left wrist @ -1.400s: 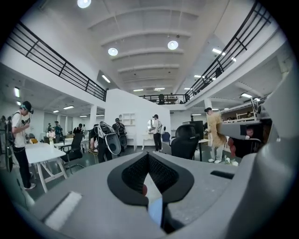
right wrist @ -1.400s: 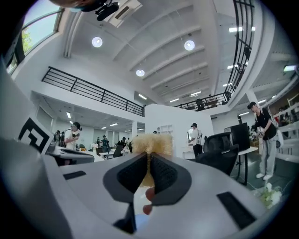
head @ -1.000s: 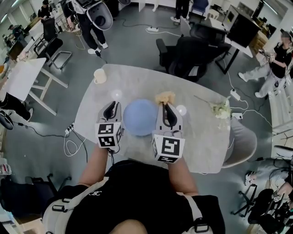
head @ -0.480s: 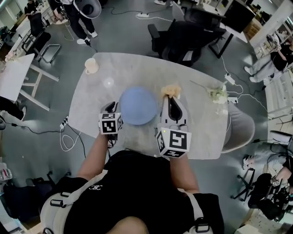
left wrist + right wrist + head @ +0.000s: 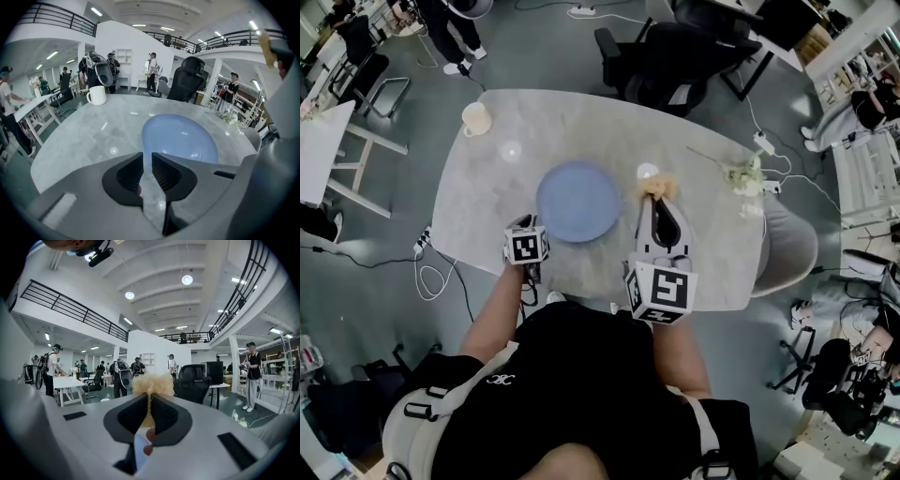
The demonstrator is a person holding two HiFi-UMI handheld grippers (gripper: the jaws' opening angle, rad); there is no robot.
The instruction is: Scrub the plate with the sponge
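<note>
sponge [image 5: 151,384] juts beyond right tool [image 5: 149,399], plate [image 5: 577,201] flat

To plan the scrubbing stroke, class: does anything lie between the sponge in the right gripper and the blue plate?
Nothing visible does. In the head view the sponge, pinched in the right gripper, sits just right of the plate, with only bare table between them.

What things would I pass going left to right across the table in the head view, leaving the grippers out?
white mug → blue plate → yellow sponge → white flowers
</note>
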